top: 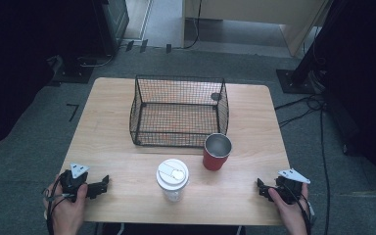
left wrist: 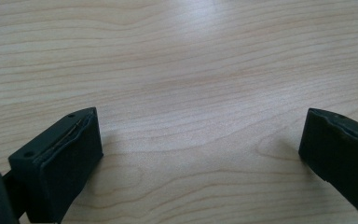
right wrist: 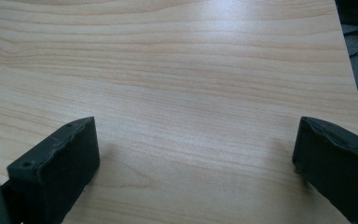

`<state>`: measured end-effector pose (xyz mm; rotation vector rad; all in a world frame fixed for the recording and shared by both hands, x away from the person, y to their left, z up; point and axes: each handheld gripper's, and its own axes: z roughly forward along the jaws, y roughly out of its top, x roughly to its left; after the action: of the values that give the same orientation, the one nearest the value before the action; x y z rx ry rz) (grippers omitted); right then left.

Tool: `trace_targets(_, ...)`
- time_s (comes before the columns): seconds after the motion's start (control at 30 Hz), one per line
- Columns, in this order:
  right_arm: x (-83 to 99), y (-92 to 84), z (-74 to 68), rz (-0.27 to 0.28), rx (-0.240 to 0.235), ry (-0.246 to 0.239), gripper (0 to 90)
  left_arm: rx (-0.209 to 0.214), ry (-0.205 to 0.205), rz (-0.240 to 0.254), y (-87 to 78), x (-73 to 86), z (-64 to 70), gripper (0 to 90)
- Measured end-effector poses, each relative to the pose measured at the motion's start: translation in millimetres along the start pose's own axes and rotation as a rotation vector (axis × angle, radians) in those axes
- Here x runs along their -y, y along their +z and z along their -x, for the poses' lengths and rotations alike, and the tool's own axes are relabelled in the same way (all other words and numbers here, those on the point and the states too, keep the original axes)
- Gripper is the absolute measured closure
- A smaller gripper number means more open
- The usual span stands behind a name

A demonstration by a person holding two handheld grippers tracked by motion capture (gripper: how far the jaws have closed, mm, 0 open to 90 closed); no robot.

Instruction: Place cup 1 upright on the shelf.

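At the near left corner of the table (top: 117,98), the left gripper (top: 104,184) lies low over the wood with its 2 jaws spread wide and bare board between them; its tips point toward the table's middle. The left gripper view shows the same: 2 black pads far apart, wood grain between. At the near right corner, the right gripper (top: 259,186) mirrors it, jaws also wide apart and holding nothing, tips aimed inward toward the middle.

Between the 2 grippers, near the front edge, stands a clear cup (top: 172,180) with a white lid, upright, its long axis vertical; the lid's small flap lies toward the right. It is well apart from both grippers. Just behind and to its right stands a red cup (top: 217,152), upright with its silver mouth open upward. Touching or just beside that cup's far side sits a black wire basket (top: 178,111), its long side running across the table. No writing on either cup can be read.
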<state>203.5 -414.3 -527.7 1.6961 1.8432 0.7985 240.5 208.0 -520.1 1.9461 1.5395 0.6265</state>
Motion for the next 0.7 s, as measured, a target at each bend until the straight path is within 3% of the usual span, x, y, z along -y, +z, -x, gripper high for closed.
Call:
trace_targets(0.17, 1.1, -2.2, -1.8, 0.001, 0.019, 0.004, 1.5, -0.002, -0.001, -0.002, 0.1, -0.3, 0.0, 0.0)
trace_targets(0.2, 0.6, -5.3, -4.1, 0.018, 0.043, -0.022, 6.8, -0.002, -0.001, -0.001, 0.2, -0.4, 0.0, 0.0)
trace_targets(0.27, -1.6, -8.8, -7.4, 0.052, 0.052, -0.037, 8.4, -0.002, -0.001, -0.001, 0.2, -0.3, 0.0, 0.0)
trace_targets(0.43, -7.3, -15.1, -13.3, 0.091, -0.004, -0.029, 8.5, -0.006, -0.007, 0.000, 1.2, -1.3, 0.5, 0.0)
trace_targets(0.7, -22.2, -31.4, -35.1, 0.135, -0.103, -0.073, 2.1, -0.007, -0.007, 0.000, 1.2, -1.2, 0.5, 0.0)
